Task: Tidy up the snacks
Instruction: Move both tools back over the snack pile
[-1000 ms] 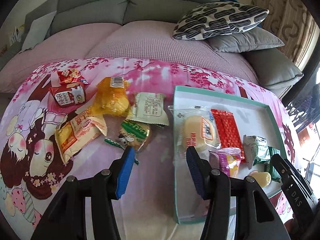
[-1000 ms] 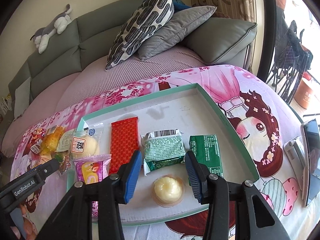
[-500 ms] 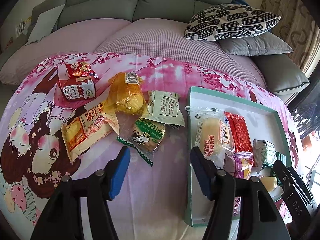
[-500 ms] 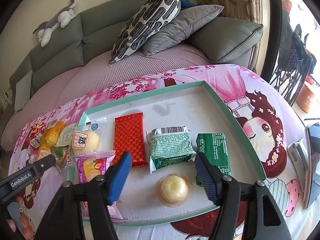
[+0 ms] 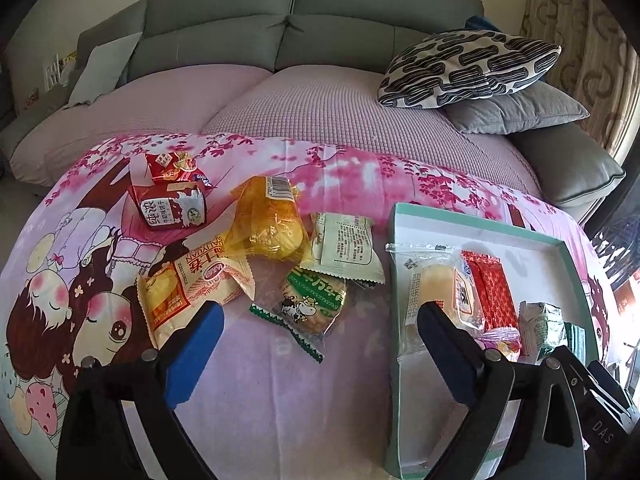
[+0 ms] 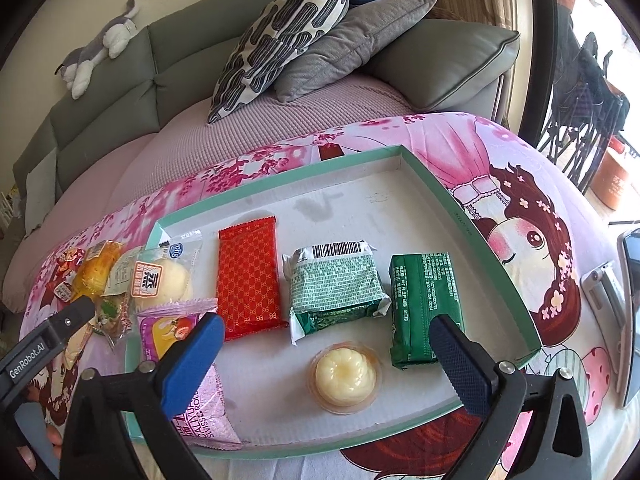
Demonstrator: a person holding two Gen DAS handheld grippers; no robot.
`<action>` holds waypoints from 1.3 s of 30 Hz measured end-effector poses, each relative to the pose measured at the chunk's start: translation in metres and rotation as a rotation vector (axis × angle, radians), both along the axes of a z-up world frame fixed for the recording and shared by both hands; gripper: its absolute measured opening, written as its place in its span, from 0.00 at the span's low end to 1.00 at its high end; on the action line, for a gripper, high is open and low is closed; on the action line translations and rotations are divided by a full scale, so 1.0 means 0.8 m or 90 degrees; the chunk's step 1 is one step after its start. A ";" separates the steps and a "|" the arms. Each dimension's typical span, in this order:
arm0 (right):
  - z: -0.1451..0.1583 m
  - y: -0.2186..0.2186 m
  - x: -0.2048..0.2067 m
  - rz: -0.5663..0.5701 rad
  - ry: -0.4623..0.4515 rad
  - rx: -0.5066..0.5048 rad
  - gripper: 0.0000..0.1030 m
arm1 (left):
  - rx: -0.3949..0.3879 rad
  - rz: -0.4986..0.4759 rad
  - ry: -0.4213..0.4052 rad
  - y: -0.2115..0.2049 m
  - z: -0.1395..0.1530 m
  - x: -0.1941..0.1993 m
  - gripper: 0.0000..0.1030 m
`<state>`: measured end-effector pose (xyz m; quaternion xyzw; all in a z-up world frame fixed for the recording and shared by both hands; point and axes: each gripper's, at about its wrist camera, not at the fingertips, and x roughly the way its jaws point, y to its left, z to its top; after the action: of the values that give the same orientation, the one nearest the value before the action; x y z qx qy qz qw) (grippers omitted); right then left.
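Observation:
A teal-rimmed tray (image 6: 440, 188) holds a bun packet (image 6: 160, 280), a pink roll packet (image 6: 200, 420), a red packet (image 6: 249, 278), two green packets (image 6: 336, 288) and a jelly cup (image 6: 345, 376). My right gripper (image 6: 325, 324) hovers over the tray's near side. Its jaws are opening wide, with the jelly cup lying below between them, untouched. Left of the tray (image 5: 394, 264) lie loose snacks: a cow biscuit packet (image 5: 312, 304), a yellow packet (image 5: 268, 224), a cream packet (image 5: 188, 288) and a red box (image 5: 168, 208). My left gripper (image 5: 319, 314) is opening just short of the cow packet and holds nothing.
The table wears a pink cartoon cloth (image 5: 280, 400). Behind it stands a grey sofa (image 5: 320, 20) with a patterned pillow (image 5: 468, 68). A phone (image 6: 628, 312) lies at the table's right edge.
Both grippers' jaws have spread from narrow to wide. The left gripper has tilted up slightly, showing more sofa. No snack has moved.

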<state>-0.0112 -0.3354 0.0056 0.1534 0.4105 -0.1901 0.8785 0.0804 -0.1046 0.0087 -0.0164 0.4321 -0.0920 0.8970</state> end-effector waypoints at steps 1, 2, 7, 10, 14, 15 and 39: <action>0.001 0.002 0.000 0.005 0.001 -0.007 1.00 | -0.003 -0.002 -0.004 0.000 0.000 0.000 0.95; 0.001 0.004 0.000 0.010 0.000 -0.013 1.00 | -0.006 -0.006 -0.006 -0.001 0.000 0.000 0.95; 0.004 0.016 0.000 0.023 -0.016 -0.025 1.00 | -0.012 -0.019 -0.057 -0.005 0.004 -0.006 0.95; 0.010 0.023 -0.001 0.017 -0.029 -0.051 1.00 | -0.022 -0.032 -0.072 -0.005 0.008 -0.007 0.95; 0.014 0.030 0.001 0.027 -0.044 -0.059 1.00 | -0.011 -0.034 -0.077 -0.002 0.011 -0.006 0.95; 0.014 0.034 0.002 0.032 -0.046 -0.063 1.00 | -0.008 -0.031 -0.081 0.001 0.012 -0.005 0.95; 0.032 0.107 0.032 0.065 -0.114 -0.061 0.99 | -0.013 0.172 -0.111 0.144 0.013 0.016 0.95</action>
<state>0.0141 -0.2494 0.0315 0.1063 0.3283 -0.1500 0.9265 0.0929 0.0110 0.0188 -0.0755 0.3455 0.0239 0.9351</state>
